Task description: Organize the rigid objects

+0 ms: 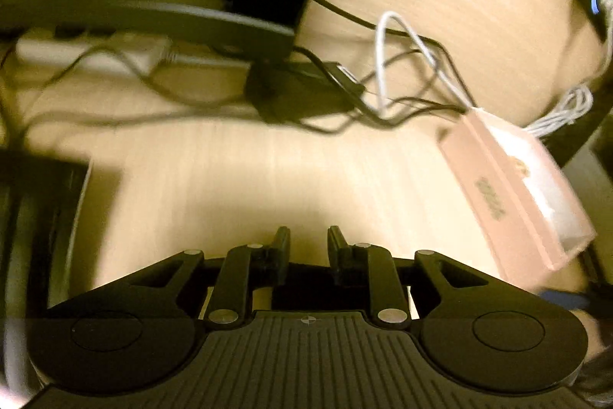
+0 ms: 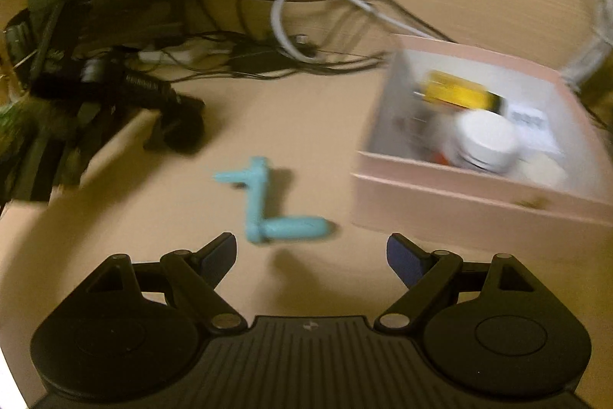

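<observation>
The left gripper (image 1: 308, 242) is nearly closed, with only a narrow gap between its jaws and nothing in it, above bare desk (image 1: 237, 179). The right gripper (image 2: 311, 255) gapes wide and empty over the desk. Just beyond its fingertips lies a blue crank (image 2: 264, 206), flat on the desk. To the crank's right sits an open pink box (image 2: 459, 194), holding a white jar (image 2: 486, 140) and a yellow pack (image 2: 458, 94). Cables (image 2: 306, 41) tangle behind, toward the far edge.
</observation>
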`<action>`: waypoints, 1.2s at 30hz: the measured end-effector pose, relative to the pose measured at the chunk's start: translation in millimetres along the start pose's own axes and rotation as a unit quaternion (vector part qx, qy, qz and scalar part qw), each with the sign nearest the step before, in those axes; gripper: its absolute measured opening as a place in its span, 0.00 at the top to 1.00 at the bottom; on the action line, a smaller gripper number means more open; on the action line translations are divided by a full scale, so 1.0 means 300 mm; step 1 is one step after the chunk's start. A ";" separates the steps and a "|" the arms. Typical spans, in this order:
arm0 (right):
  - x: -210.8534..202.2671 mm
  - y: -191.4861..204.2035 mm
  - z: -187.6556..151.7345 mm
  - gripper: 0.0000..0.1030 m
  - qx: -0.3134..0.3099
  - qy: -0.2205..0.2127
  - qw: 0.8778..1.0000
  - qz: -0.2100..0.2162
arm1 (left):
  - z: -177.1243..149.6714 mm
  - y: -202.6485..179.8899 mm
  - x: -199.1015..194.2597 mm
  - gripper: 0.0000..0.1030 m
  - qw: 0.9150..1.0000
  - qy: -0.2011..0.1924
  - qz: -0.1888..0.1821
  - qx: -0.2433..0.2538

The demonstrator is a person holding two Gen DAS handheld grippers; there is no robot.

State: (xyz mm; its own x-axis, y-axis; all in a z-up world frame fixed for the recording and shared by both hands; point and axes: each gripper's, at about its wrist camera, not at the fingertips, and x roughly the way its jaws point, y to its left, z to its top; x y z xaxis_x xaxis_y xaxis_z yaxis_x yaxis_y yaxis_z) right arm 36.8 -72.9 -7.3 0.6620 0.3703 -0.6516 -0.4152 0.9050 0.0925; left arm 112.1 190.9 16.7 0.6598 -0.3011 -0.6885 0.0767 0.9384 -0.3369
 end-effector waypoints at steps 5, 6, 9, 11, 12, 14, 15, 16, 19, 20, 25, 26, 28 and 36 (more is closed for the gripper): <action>0.099 0.100 0.027 0.16 -0.065 -0.010 0.998 -0.015 | -0.130 -0.009 -0.114 0.77 0.998 -0.005 -0.001 -0.063; 0.110 0.107 0.027 0.16 -0.072 -0.012 0.997 -0.020 | -0.154 -0.010 -0.130 0.77 0.997 -0.006 -0.002 -0.072; 0.126 0.095 0.034 0.30 -0.057 -0.003 0.998 -0.007 | -0.193 -0.010 -0.175 0.77 0.996 -0.005 0.004 -0.093; 0.111 0.086 0.037 0.49 -0.054 -0.005 0.998 -0.009 | -0.236 -0.016 -0.219 0.77 0.995 -0.007 0.005 -0.104; 0.101 0.079 0.039 0.56 -0.055 -0.001 0.998 -0.002 | -0.252 -0.024 -0.235 0.77 0.994 -0.009 0.005 -0.109; 0.076 0.059 0.033 0.73 -0.052 0.010 0.999 0.013 | -0.275 -0.036 -0.253 0.77 0.993 -0.015 0.006 -0.116; 0.063 0.052 0.025 0.75 -0.054 0.013 0.998 0.010 | -0.290 -0.046 -0.268 0.77 0.993 -0.019 0.007 -0.119; 0.053 0.048 0.016 0.75 -0.059 0.014 0.998 0.003 | -0.297 -0.057 -0.273 0.77 0.992 -0.022 0.008 -0.123; 0.000 0.015 -0.025 0.77 -0.070 0.017 0.997 -0.012 | -0.328 -0.092 -0.303 0.77 0.990 -0.037 0.014 -0.134; -0.020 0.001 -0.040 0.77 -0.073 0.017 0.997 -0.019 | -0.336 -0.105 -0.309 0.77 0.990 -0.039 0.018 -0.137; -0.108 -0.077 -0.102 0.77 -0.097 0.010 0.994 -0.056 | -0.363 -0.184 -0.297 0.77 0.989 -0.041 0.008 -0.139; -0.121 -0.093 -0.116 0.77 -0.105 0.006 0.992 -0.068 | -0.367 -0.199 -0.285 0.77 0.990 -0.035 0.006 -0.136; -0.143 -0.123 -0.138 0.73 -0.108 0.002 0.990 -0.090 | -0.381 -0.237 -0.261 0.77 0.992 -0.015 0.002 -0.127; -0.225 -0.214 -0.224 0.31 -0.005 -0.012 0.995 -0.098 | -0.389 -0.317 -0.242 0.77 0.998 0.001 -0.006 -0.062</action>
State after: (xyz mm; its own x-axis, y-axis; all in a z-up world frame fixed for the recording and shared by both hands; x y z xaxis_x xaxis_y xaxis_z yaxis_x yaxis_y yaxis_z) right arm -23.1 -170.1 -19.9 0.7454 0.1918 -0.6385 -0.2833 0.9581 -0.0429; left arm -30.5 103.6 23.7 0.6579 -0.3126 -0.6852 -0.0081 0.9068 -0.4215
